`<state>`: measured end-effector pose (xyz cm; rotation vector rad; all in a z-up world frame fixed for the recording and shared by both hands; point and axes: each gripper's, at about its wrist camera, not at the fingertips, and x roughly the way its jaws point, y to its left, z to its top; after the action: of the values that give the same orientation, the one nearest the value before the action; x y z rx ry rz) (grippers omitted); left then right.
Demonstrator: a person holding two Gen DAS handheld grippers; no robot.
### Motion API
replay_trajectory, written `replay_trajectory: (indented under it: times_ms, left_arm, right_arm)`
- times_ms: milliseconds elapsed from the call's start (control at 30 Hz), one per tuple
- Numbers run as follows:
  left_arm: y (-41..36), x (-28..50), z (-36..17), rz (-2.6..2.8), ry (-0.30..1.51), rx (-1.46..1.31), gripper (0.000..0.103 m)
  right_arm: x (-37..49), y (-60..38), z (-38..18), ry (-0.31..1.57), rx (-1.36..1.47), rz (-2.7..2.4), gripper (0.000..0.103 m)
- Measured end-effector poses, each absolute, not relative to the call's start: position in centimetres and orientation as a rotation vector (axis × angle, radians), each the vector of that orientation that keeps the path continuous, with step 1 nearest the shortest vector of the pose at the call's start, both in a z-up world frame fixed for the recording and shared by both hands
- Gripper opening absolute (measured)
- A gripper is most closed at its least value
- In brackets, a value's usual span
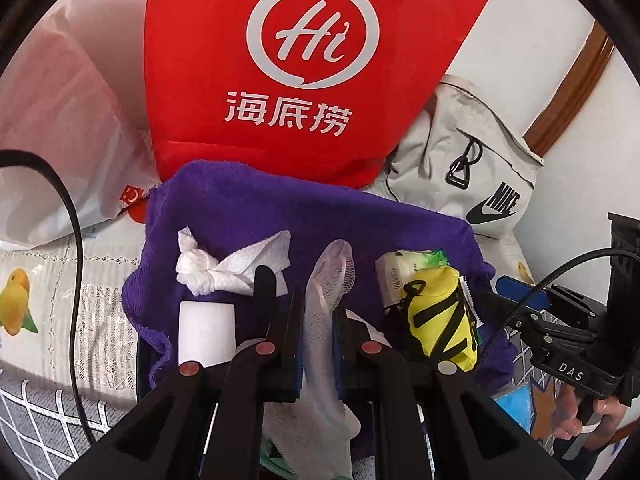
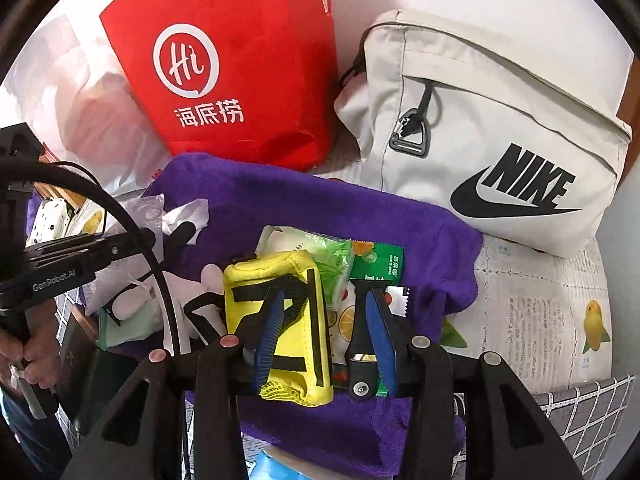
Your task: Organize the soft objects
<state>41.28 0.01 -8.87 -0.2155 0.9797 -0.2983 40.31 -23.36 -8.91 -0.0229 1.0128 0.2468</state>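
- The left gripper (image 1: 316,344) is pinching a white mesh cloth (image 1: 324,320) between jaws pressed nearly together, the cloth trailing up over the purple towel (image 1: 280,208).
- The right gripper (image 2: 320,332) is standing with jaws spread, a yellow pouch with black straps (image 2: 288,320) lying between them on the towel, the pads apparently not squeezing it.
- A green wet-wipe pack (image 2: 332,260) is lying just beyond the pouch; a knotted white cloth (image 1: 224,268) is resting left of it.
- Farther back, a red bag (image 1: 288,60) and a grey Nike bag (image 2: 500,132) are sitting.
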Motion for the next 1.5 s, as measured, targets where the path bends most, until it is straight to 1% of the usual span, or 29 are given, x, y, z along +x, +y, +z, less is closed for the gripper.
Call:
replay_trajectory:
  times_ms: [100,133,167,233,300,333,367,433,633,767,800,867,967,1033,1133,1167,1200,1500]
  left_arm:
    - [0.3,41.4,-8.9,-0.308,0.986,-0.243,0.011]
    - [0.5,41.4,-8.9,-0.313,0.988,-0.252,0.014]
    - [0.6,41.4,-8.9,-0.314,0.992,-0.257,0.022]
    - [0.6,41.5,-8.9,-0.289,0.995,-0.247,0.033]
    - [0.6,41.4,-8.8,-0.275,0.989,-0.239,0.033]
    - [0.5,41.4,-8.7,-0.269,0.991,-0.243,0.038]
    - [0.5,41.4,-8.7,-0.262,0.999,-0.249,0.046]
    - [0.3,41.3,-8.6,-0.252,0.993,-0.244,0.051]
    - [-0.6,41.0,-8.3,-0.22,1.006,-0.177,0.052]
    - [-0.3,40.9,-8.1,-0.181,1.021,-0.169,0.059]
    - [-0.2,40.9,-7.9,-0.187,1.022,-0.177,0.06]
    - [0.1,40.5,-7.3,-0.203,1.019,-0.185,0.069]
    - [1.0,39.8,-5.7,-0.176,0.984,-0.214,0.07]
    - [1.6,39.3,-4.7,-0.187,0.967,-0.241,0.074]
    - [2.0,38.9,-3.8,-0.218,0.956,-0.286,0.074]
    - [1.9,38.8,-3.6,-0.224,0.956,-0.29,0.074]
    - [1.9,38.6,-3.4,-0.217,0.957,-0.291,0.074]
    - [0.2,37.1,-1.2,-0.246,0.904,-0.275,0.074]
  right_arm:
    - [40.1,-23.1,-8.7,1.009,-0.04,0.245,0.043]
    - [40.0,-23.2,-8.5,1.005,-0.042,0.243,0.043]
    - [39.8,-23.1,-8.3,0.997,-0.043,0.245,0.043]
    - [39.6,-23.0,-8.0,0.988,-0.043,0.252,0.043]
    - [39.5,-22.9,-7.8,0.983,-0.042,0.257,0.043]
    - [39.5,-22.9,-7.8,0.983,-0.043,0.262,0.043]
    - [39.4,-22.8,-7.8,0.986,-0.044,0.263,0.043]
    - [39.4,-22.7,-7.9,0.989,-0.044,0.264,0.043]
    - [39.4,-22.9,-7.8,0.995,-0.028,0.267,0.043]
    - [39.6,-23.1,-8.0,1.019,-0.014,0.247,0.043]
    - [39.7,-23.0,-8.0,1.021,-0.013,0.244,0.045]
    - [39.5,-22.9,-7.9,1.023,-0.014,0.235,0.05]
    - [39.2,-22.7,-7.3,1.012,0.002,0.238,0.053]
    - [38.9,-22.7,-6.8,1.008,0.024,0.243,0.054]
    - [38.0,-22.5,-5.5,0.982,0.011,0.231,0.056]
    - [37.7,-22.4,-5.2,0.971,0.007,0.226,0.061]
    - [37.2,-22.4,-4.8,0.962,0.009,0.226,0.063]
    - [31.7,-22.5,-2.9,0.961,0.002,0.218,0.063]
